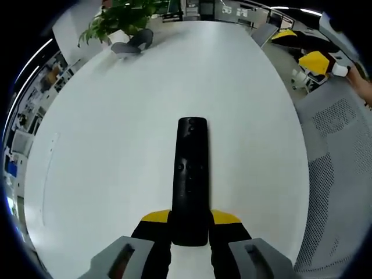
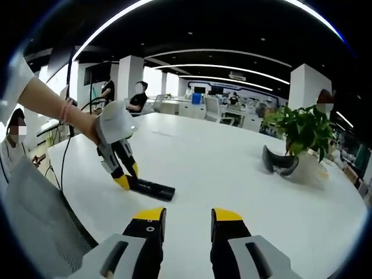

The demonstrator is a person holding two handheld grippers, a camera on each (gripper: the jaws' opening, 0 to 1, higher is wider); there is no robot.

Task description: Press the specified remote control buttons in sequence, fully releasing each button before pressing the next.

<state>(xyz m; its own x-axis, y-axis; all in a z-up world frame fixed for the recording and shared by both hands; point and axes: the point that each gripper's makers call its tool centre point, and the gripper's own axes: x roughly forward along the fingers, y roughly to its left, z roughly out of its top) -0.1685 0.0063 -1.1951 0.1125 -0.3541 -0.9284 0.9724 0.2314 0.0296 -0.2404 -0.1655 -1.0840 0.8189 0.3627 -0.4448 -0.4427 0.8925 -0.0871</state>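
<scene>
The slim black plastic remote control point(image 1: 190, 180) lies flat on the white round table point(image 1: 104, 145) — its near end pinched between the yellow-tipped jaws of the left gripper point(image 1: 190, 220). Over in the right gripper view, the right gripper point(image 2: 188, 216) hovers above the tabletop, jaws narrowly parted, holding nothing — a potted green plant point(image 2: 302, 131) stands beyond.

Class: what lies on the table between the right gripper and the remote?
Nothing: in the right gripper view, bare white table separates the right gripper from the remote.
</scene>
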